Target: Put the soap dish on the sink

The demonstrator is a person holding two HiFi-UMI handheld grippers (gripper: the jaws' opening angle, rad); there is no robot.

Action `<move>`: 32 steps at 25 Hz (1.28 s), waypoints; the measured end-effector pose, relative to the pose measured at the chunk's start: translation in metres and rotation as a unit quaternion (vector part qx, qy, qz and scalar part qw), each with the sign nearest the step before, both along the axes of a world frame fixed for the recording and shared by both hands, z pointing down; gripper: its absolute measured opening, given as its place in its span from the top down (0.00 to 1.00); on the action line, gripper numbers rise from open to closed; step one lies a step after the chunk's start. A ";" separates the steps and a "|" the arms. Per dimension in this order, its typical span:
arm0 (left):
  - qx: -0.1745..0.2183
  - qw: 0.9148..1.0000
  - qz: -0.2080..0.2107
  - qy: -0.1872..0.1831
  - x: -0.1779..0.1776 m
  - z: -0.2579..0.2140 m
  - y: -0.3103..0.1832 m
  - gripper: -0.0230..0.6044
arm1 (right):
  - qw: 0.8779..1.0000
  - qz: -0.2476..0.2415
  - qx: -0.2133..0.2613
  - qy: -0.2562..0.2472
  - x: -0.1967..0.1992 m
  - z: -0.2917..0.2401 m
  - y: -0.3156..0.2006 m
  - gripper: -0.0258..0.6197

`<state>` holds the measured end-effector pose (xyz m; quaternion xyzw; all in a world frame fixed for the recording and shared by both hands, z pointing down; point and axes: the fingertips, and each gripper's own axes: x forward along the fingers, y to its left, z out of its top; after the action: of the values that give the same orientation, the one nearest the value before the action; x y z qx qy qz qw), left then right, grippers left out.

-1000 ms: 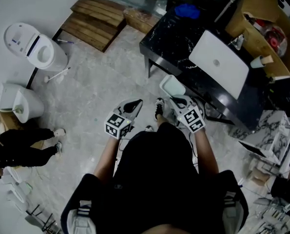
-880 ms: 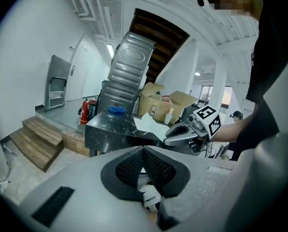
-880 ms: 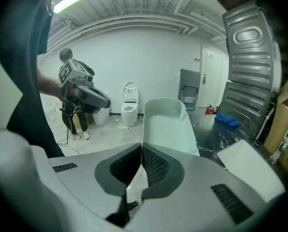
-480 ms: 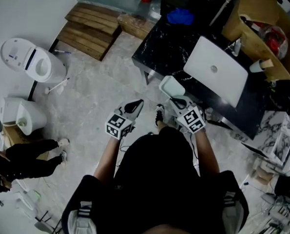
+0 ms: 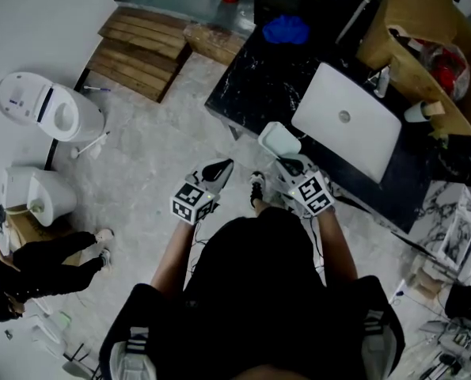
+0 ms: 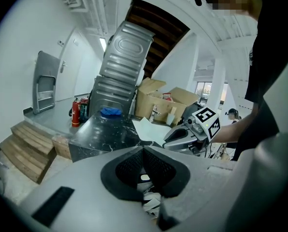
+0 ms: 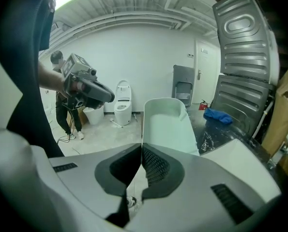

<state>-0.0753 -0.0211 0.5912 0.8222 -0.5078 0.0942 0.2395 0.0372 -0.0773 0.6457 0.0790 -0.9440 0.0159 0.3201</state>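
**Head view:** from above the person's shoulders, facing steeply down, so the floor, black counter (image 5: 255,81) and sink (image 5: 346,121) lie well below.

**Left gripper view:** low and close behind the left gripper (image 6: 144,149), facing the counter's end.

**Right gripper view:** close behind the right gripper (image 7: 142,150), facing along the soap dish (image 7: 167,124) toward a toilet (image 7: 121,100) and the far wall.

All three views share the blue cloth (image 5: 286,29) on the counter. The pale slab in the left gripper view is probably the sink.

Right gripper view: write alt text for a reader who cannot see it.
The right gripper, shut on a pale soap dish, holds it out towards a dark counter with a white sink. A toilet stands by the far wall.
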 end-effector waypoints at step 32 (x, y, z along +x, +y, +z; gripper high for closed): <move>0.008 0.998 -0.060 -0.013 -0.014 -0.008 -0.057 0.96 | 0.999 -0.052 0.010 0.004 -0.015 0.010 -0.070 0.96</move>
<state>-0.0897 -0.0776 0.5831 0.7909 -0.5599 0.0867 0.2312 0.0226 -0.1478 0.6558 0.0332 -0.9455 -0.0103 0.3239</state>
